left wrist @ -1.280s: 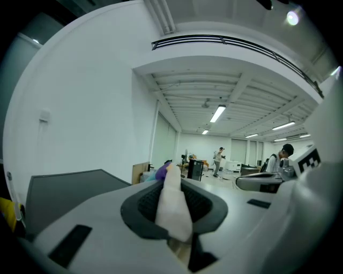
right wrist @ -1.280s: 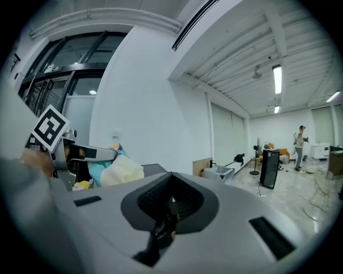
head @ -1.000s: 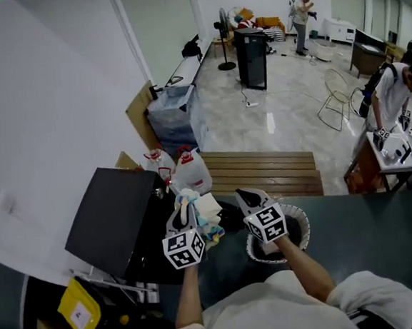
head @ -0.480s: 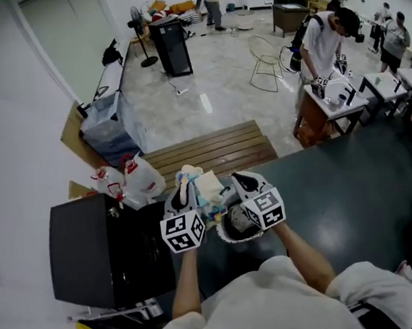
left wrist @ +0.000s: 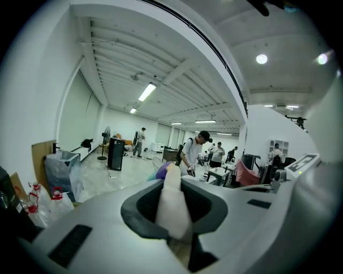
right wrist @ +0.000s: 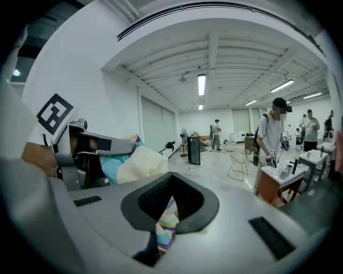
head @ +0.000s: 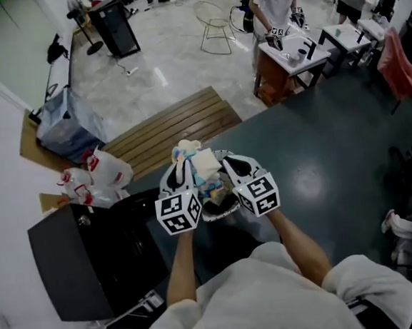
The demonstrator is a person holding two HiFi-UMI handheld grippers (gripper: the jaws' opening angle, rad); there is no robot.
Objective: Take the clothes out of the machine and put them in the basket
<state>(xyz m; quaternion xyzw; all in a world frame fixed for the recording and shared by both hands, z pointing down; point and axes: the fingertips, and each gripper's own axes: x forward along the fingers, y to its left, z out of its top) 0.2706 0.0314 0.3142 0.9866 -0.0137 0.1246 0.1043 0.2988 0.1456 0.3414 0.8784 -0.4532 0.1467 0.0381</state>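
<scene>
At the lower left of the head view sits the black machine (head: 86, 267), dark and boxy. Above it, slanting toward the middle of the frame, lies a slatted wooden bench (head: 170, 127). At the centre, the round basket (head: 220, 207) shows partly between the two grippers. Just above it in the frame is the bundle of clothes (head: 199, 166). The left gripper (head: 181, 171) is clamped on a pale fold of the bundle. The right gripper (head: 233, 168), just beside it, pinches a striped piece with its jaws nearly together.
</scene>
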